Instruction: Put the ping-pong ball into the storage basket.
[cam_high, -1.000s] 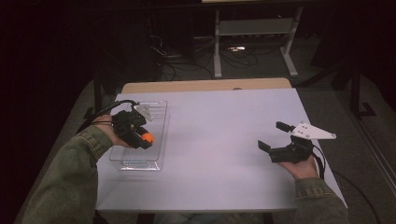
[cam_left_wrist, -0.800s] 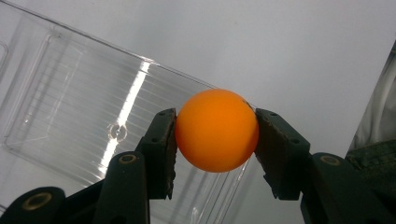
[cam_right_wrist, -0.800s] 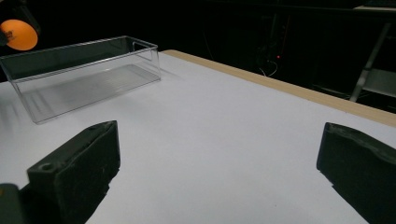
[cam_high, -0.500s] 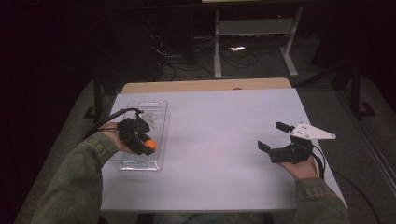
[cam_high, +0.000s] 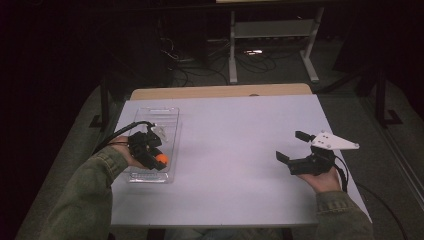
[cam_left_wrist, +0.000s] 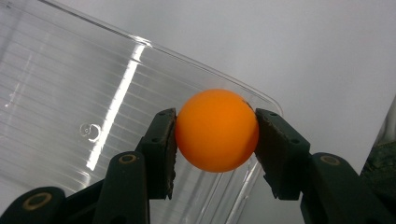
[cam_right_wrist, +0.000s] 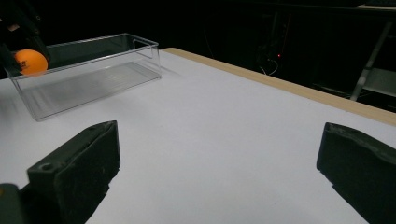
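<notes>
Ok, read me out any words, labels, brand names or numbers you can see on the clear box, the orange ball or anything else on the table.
No text can be read anywhere.
Clear box: a small embossed round mark on its floor, too faint to make out.
Orange ball: a small dark speck near its top edge, too little of it visible to read.
Table: plain white, no writing.

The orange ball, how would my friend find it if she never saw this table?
Look at the white table, then at the clear plastic box on its left side. Over the box's near end, the left gripper pinches a small ball between its black jaws. It is the one bright orange, round thing among clear, white and black ones.
</notes>
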